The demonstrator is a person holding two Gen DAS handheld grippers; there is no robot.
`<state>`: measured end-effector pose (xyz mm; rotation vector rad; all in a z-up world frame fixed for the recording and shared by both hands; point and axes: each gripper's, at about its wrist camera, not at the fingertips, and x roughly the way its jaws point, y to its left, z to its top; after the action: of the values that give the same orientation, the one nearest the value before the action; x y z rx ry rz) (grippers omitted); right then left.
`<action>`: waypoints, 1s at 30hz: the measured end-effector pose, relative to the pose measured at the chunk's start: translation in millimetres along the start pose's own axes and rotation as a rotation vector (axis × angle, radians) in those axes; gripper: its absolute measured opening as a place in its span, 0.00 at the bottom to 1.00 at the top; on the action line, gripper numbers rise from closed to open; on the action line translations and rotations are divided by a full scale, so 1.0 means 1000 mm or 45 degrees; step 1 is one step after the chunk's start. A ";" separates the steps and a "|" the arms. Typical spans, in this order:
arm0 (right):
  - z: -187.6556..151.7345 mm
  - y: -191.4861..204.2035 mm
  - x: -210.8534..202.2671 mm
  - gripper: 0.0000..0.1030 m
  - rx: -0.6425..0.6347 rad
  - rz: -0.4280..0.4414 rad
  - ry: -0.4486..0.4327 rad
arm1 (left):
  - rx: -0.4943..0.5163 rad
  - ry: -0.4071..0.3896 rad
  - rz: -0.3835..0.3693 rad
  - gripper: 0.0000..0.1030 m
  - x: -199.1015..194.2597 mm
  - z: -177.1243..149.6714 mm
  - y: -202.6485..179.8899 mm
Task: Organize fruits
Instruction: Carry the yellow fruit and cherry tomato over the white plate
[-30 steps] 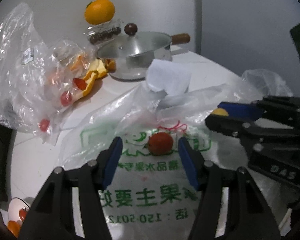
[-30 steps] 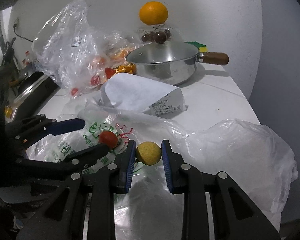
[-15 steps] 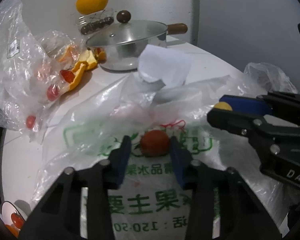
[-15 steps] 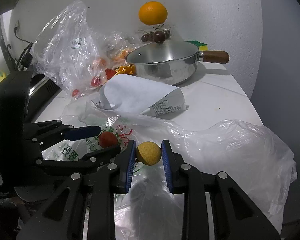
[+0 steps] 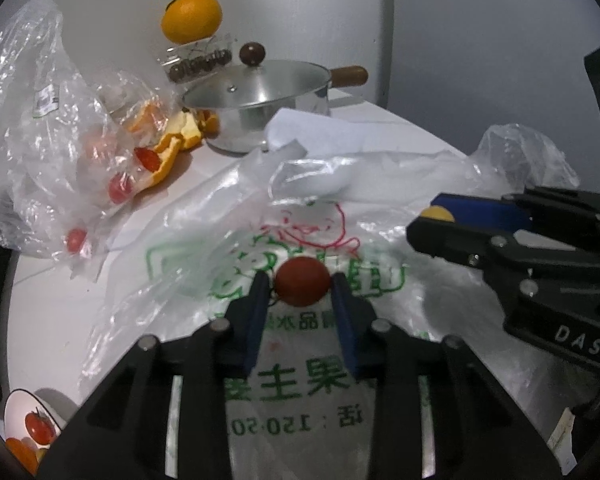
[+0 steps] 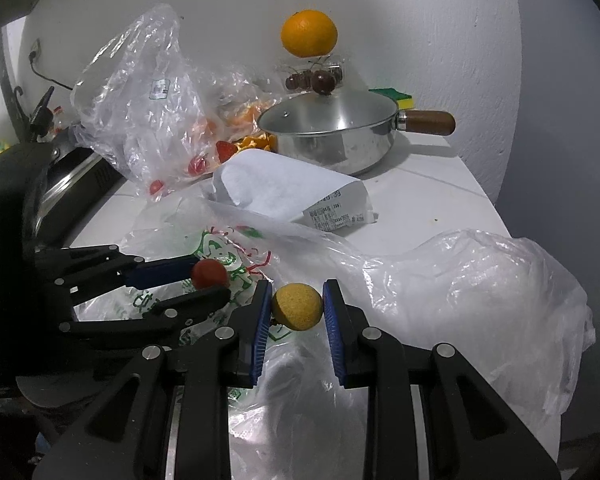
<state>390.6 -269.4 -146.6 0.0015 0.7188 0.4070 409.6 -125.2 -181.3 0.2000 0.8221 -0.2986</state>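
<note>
**Holding one small fruit in each gripper above the printed bag**

Looking through the left wrist camera, I see my left gripper with its jaws closing on a small red fruit; both blue pads already touch its sides. The fruit sits just above the white plastic bag with green printing, which lies flat on the white counter.

My right gripper is clenched on a small yellow fruit, just beside the left one, over the same bag.

Further back stands a steel pot with a lid and a wooden handle. Behind it, an orange rests on a clear box of dark fruits. A crumpled clear bag with small red fruits and orange peel lies to the left. A bowl with fruit is at the lower left edge.
</note>
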 end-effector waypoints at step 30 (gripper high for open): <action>-0.014 0.051 -0.059 0.27 -0.067 -0.050 -0.068 | -0.034 -0.099 -0.008 0.31 -0.074 -0.036 0.010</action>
<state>322.8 -245.6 -112.1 -0.0511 0.6545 0.3866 340.7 -92.1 -149.3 0.1595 0.7494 -0.2995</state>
